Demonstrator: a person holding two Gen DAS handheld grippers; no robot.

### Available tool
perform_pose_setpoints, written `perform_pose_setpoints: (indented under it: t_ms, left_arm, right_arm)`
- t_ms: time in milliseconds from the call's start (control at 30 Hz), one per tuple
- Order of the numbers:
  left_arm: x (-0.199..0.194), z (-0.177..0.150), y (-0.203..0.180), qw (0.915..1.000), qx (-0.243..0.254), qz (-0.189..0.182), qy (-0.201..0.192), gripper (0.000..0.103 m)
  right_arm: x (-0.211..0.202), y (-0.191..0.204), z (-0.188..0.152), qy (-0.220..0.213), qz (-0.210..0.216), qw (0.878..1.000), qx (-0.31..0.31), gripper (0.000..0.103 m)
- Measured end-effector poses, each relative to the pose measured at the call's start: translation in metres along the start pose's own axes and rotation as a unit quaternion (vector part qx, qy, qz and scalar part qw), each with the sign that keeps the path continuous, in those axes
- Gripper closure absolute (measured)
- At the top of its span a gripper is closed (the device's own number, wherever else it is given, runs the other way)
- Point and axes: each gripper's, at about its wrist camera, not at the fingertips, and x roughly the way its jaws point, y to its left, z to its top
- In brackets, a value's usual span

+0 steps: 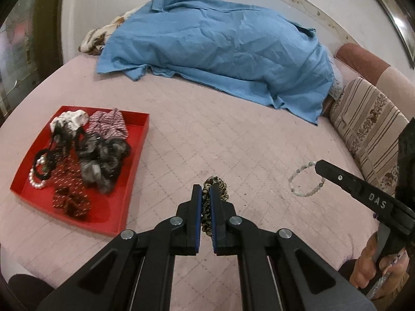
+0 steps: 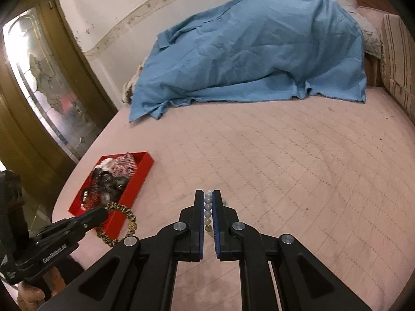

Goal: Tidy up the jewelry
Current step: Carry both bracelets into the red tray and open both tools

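Right gripper (image 1: 317,167), lettered "DAS": clamps bead bracelet (image 1: 306,181). Left gripper (image 1: 205,190): clamps leopard-print scrunchie (image 1: 216,184), right of red tray (image 1: 135,153); open quilted bed (image 1: 233,134) ahead.

Each wrist view looks forward and down along its own fingers, close above the quilted pink bed (image 1: 207,134) (image 2: 285,155). Both share the shallow red cardboard tray (image 1: 129,202) (image 2: 129,194) and crumpled blue sheet (image 1: 220,51) (image 2: 246,51).

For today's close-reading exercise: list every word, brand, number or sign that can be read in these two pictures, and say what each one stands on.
"DAS": white letters on the side of the right gripper, seen from the left wrist view.
White lettering on the side of the left gripper, in the right wrist view: too blurred and tilted to read with confidence.
Nothing readable shows on the red tray or the bedding.
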Motion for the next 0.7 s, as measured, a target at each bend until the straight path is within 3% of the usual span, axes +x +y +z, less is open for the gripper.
perform_pose_setpoints:
  t_ms: [700]
  left_arm:
    - [-0.042, -0.015, 0.026, 0.9929, 0.021, 0.111, -0.038, 0.097]
  right_arm:
    - [-0.018, 0.067, -0.026, 0.012, 0.019, 0.998, -0.050, 0.096]
